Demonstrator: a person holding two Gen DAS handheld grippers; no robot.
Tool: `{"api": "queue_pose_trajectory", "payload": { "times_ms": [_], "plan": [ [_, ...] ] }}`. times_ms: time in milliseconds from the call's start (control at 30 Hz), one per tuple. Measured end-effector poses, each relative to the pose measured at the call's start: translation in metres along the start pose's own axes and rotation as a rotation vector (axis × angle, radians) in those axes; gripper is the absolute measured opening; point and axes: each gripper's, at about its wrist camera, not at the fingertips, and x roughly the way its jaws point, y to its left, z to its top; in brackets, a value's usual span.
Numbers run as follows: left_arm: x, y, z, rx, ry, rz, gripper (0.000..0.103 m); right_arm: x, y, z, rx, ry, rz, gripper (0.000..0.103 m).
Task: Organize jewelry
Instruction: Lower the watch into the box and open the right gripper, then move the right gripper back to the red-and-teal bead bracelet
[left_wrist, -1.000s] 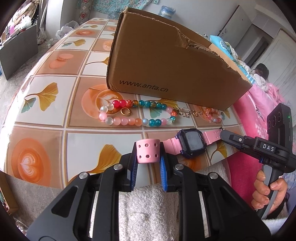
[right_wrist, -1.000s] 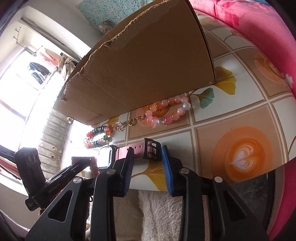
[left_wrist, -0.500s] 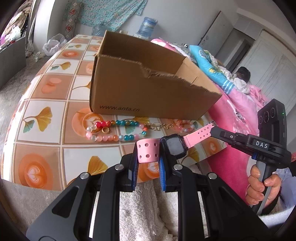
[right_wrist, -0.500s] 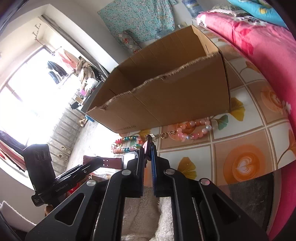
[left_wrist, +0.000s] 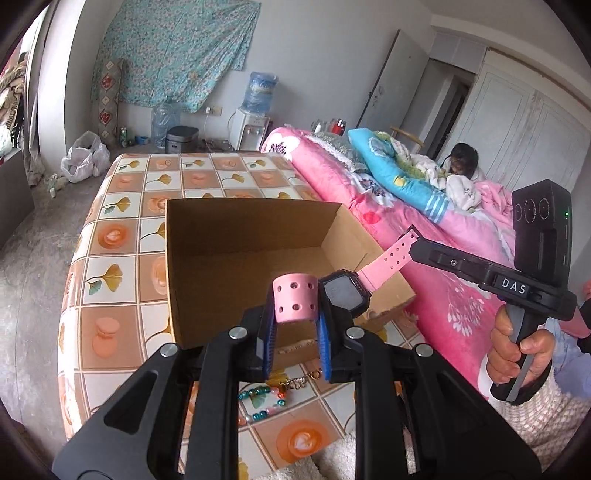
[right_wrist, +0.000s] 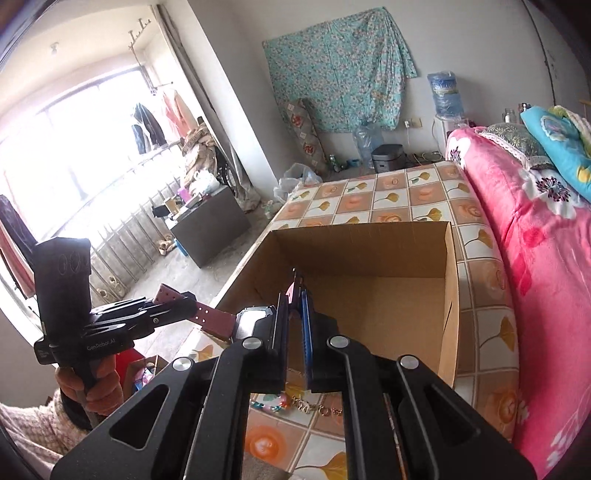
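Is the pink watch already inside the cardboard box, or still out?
Still out: the pink watch hangs above the cardboard box, each strap end clamped in a tool.

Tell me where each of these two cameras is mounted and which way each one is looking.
Left wrist: rides the left claw, looking forward and down at the cardboard box; shows its fingers on the pink watch, plus the right claw and right hand.
Right wrist: rides the right claw, aimed into the box; shows the left claw and left hand.
Shared: box, watch, bead bracelets, tiled table, pink bed.
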Motion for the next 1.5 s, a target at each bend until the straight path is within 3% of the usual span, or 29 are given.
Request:
{"api": "queue_pose_trajectory", "payload": {
  "times_ms": [100,267,400,500,600,733,933,1100,1167,1267,1367,1500],
  "plan": [
    [0.043,0.012,0.025,-0.038,0.133,0.011,0.018,0.041,-0.016,0.02,0.029,0.121,-0.009,0.007],
    [0.109,0.03,0.051,-0.027,0.278,0.065,0.018,0.109,-0.053,0.038,0.068,0.284,-0.059,0.007],
    [0.154,0.051,0.068,-0.068,0.372,0.096,0.02,0.15,-0.067,0.051,0.082,0.348,-0.097,0.007],
    [0.18,0.063,0.079,-0.095,0.414,0.144,0.027,0.172,-0.074,0.062,0.1,0.366,-0.113,0.008],
    [0.194,0.068,0.084,-0.077,0.42,0.201,0.046,0.181,-0.078,0.068,0.076,0.352,-0.167,0.01],
    [0.193,0.068,0.088,-0.087,0.392,0.193,0.05,0.179,-0.082,0.072,0.051,0.323,-0.211,0.012],
    [0.161,0.055,0.091,-0.049,0.289,0.201,0.058,0.147,-0.084,0.082,0.032,0.24,-0.238,0.016],
    [0.089,0.034,0.086,0.033,0.099,0.21,0.071,0.091,-0.077,0.081,0.051,0.136,-0.175,0.016],
    [0.053,0.03,0.075,0.054,0.008,0.218,0.08,0.063,-0.068,0.073,0.044,0.087,-0.124,0.016],
    [0.008,0.034,0.049,0.033,-0.067,0.243,0.084,0.018,-0.047,0.05,0.016,0.007,-0.051,0.016],
    [-0.021,0.044,0.015,-0.013,-0.089,0.292,0.084,-0.015,-0.026,0.015,-0.008,-0.048,0.023,0.016],
    [-0.033,0.059,-0.033,-0.097,-0.039,0.332,0.085,-0.023,-0.008,-0.033,-0.01,-0.029,0.079,0.016]
  ]
}}
